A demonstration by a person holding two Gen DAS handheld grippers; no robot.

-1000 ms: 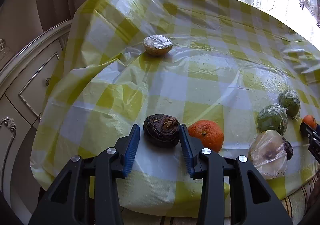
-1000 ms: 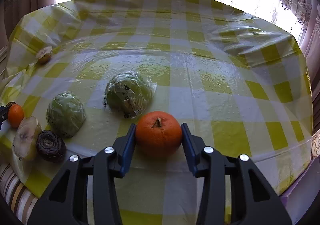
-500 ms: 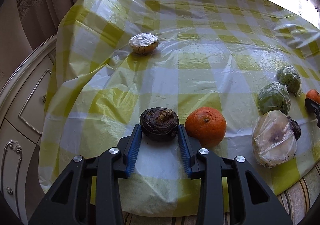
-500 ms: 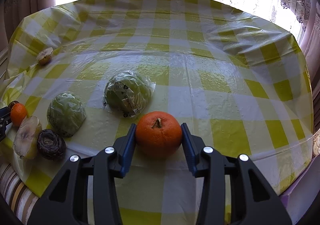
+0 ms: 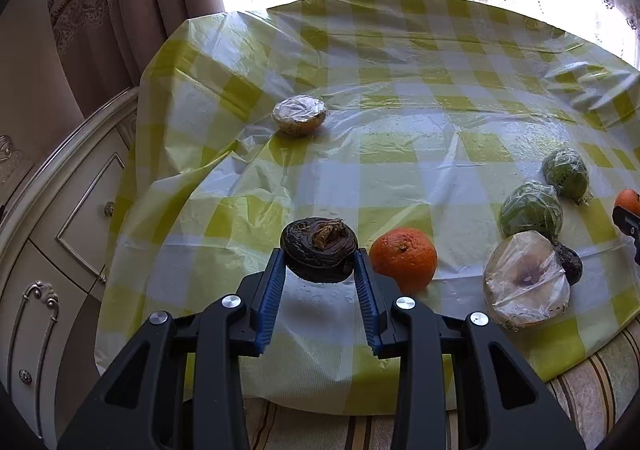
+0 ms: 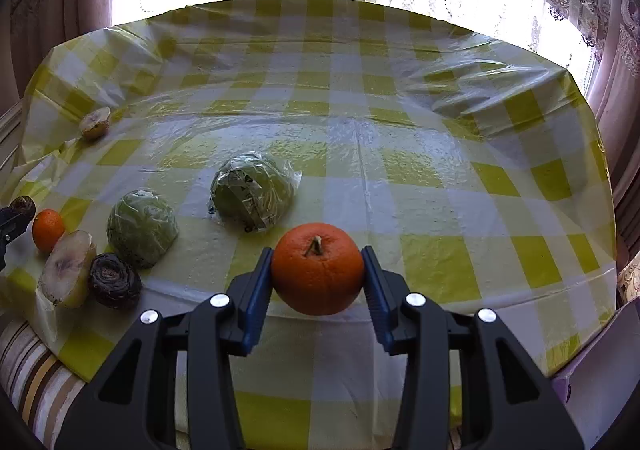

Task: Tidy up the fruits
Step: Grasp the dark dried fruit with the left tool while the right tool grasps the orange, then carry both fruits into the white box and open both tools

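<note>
Both claws are loaded: a dark wrinkled fruit (image 5: 319,250) is clamped in the left gripper (image 5: 319,274), an orange (image 6: 318,268) in the right gripper (image 6: 318,274). Several wrapped fruits (image 6: 142,228) lie scattered to the left; sorting seems unfinished.

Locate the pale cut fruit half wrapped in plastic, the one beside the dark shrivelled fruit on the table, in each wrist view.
Left wrist view: the wrapped pale fruit half lies at lower right, near the table edge.
Right wrist view: it sits at far left, lower down.
Shared landmark: the dark shrivelled fruit touching its side, with a wrapped green fruit just behind.
</note>
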